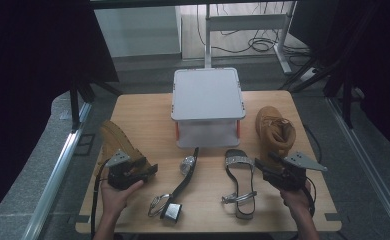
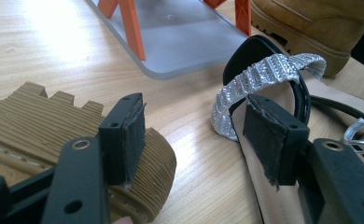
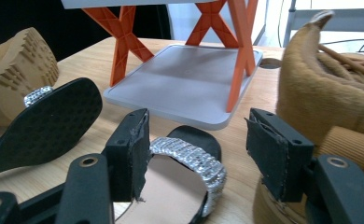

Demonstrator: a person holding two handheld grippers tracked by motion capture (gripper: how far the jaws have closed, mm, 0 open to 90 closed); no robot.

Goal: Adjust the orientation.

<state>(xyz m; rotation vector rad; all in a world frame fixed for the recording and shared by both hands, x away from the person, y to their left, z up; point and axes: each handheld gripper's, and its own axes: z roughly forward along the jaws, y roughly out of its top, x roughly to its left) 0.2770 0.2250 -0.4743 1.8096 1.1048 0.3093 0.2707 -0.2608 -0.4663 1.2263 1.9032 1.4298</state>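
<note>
Shoes lie scattered around a grey 2-tier rack (image 1: 208,95) with orange legs at the middle of the wooden table (image 1: 148,107). At the left, a tan boot (image 1: 117,141) lies on its side with its ridged sole turned up, and the left gripper (image 1: 150,169) sits just beside it, jaws spread apart with nothing between them; in the left gripper view one pad (image 2: 124,137) stands right in front of that sole. At the right, a second tan boot (image 1: 274,131) stands upright, and the right gripper (image 1: 259,165) rests against its near side, jaws also spread wide and holding nothing. Between the 2 grippers lie 2 black sandals with silver straps: one (image 1: 239,182) sits sole-down just left of the right gripper, the other (image 1: 180,182) lies tipped over nearer the middle, its black sole showing in the right gripper view.
</note>
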